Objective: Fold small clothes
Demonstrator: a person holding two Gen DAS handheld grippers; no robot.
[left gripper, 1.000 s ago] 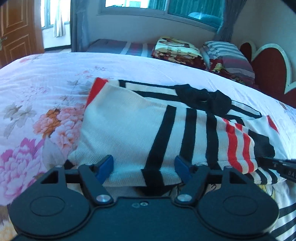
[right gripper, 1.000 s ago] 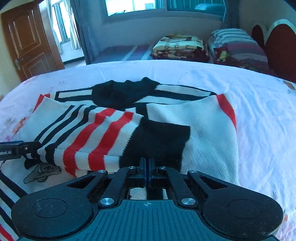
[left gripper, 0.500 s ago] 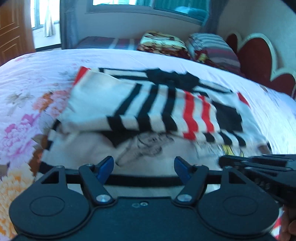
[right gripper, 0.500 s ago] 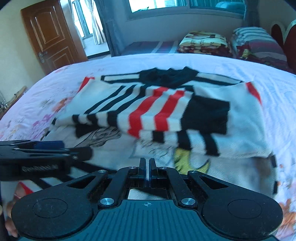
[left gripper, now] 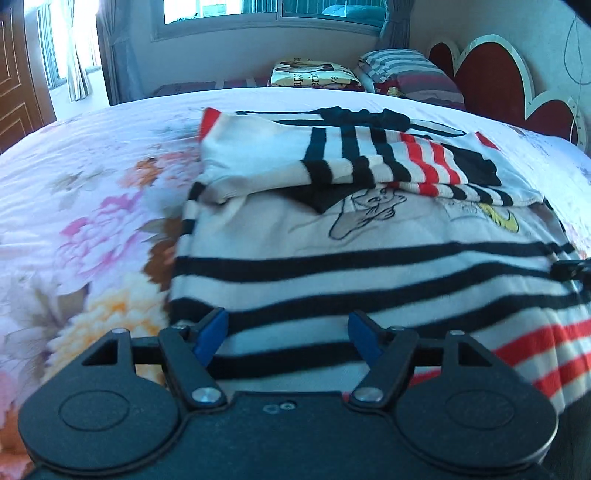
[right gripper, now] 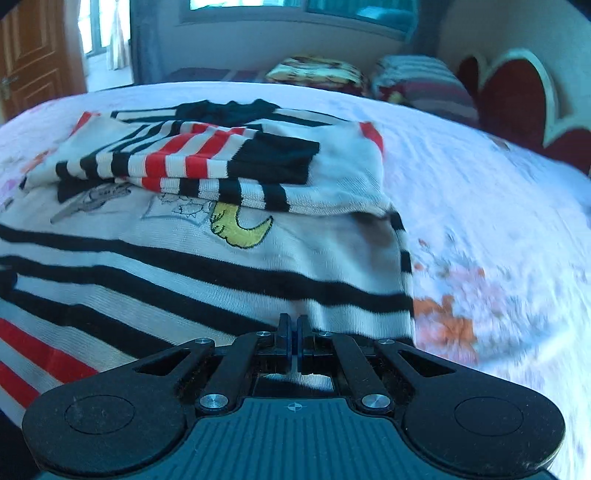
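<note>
**Striped sweater half folded on the flowered bed**

The bed (left gripper: 92,177) fills both views, its pale sheet printed with pink and orange flowers. Behind it stand a window (left gripper: 258,14), a heart-shaped red headboard (left gripper: 491,77) and a pile of pillows (left gripper: 406,74); a brown door (right gripper: 33,62) shows at the left.

The sweater (left gripper: 369,258) lies flat in the middle of the bed, cream with black and red stripes. Both sleeves (right gripper: 207,162) are laid across its upper half, one over the other. Below them a line-drawn cartoon (left gripper: 369,210) and a yellow patch (right gripper: 240,229) show on the chest. The hem end, with its black and red bands, lies nearest the cameras.

The left gripper (left gripper: 288,332) hangs over the hem near the sweater's left edge, its blue-padded fingers (left gripper: 212,332) spread apart with striped cloth showing between them; the pads press on nothing. The right gripper (right gripper: 293,338) is over the hem near the right edge, fingers (right gripper: 284,332) clenched together; no cloth can be seen between them.
</note>
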